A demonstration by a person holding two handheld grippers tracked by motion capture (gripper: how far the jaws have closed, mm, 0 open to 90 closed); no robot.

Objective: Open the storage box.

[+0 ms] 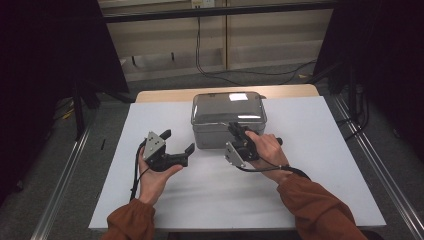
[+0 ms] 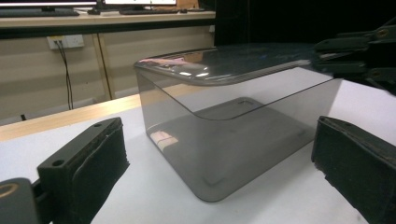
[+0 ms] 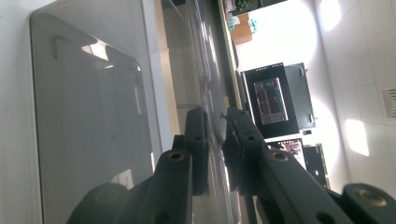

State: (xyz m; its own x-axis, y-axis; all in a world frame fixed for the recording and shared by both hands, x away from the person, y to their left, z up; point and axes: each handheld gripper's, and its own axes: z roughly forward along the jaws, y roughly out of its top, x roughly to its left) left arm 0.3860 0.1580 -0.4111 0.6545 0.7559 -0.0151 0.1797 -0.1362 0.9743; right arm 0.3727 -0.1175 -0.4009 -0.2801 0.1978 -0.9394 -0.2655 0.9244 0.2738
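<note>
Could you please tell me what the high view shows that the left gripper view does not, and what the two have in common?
High view alone: both hands, the left gripper open beside the box, and the right gripper shut on the lid's near edge. Left gripper view alone: the smoky transparent plastic box from the side, empty inside, a wall socket behind. Both share the box, its clear lid and the white table top.

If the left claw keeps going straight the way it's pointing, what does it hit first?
Most likely the smoky clear plastic box, at its near rounded corner; the left claw is open and bare table lies between.
</note>
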